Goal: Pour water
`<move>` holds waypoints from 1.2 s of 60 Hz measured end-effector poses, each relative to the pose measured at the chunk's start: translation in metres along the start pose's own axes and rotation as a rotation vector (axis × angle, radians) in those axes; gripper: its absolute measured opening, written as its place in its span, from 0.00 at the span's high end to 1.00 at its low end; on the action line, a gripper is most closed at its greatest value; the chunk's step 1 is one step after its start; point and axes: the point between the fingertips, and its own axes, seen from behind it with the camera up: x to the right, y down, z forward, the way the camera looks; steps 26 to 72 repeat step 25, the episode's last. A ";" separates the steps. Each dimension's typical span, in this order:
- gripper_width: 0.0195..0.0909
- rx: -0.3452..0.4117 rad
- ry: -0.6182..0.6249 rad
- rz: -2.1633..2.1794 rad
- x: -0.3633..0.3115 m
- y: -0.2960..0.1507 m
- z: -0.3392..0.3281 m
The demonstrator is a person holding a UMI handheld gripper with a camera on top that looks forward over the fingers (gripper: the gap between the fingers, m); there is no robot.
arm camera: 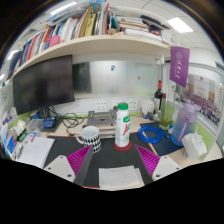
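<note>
Desk (60, 150) carries a monitor (43, 82) at 10 o'clock of the claw (109, 162). Bottle (122, 127), green-capped, stands upright at 12 o'clock, just ahead of the spread fingers, untouched. Checkered cup (90, 139) sits just beside it, at 11 o'clock.

Office: monitor (43, 82), bookshelf (90, 38)

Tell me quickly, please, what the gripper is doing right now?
Gripper: open, holding nothing; the green-capped white bottle stands on the desk just beyond its fingers.
</note>
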 end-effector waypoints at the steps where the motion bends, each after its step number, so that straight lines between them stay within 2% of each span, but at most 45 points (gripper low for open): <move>1: 0.10 0.006 0.002 0.000 -0.002 -0.003 -0.005; 22: 0.12 0.012 0.035 0.005 -0.018 -0.018 -0.058; 72: 0.12 0.004 0.038 0.006 -0.019 -0.015 -0.059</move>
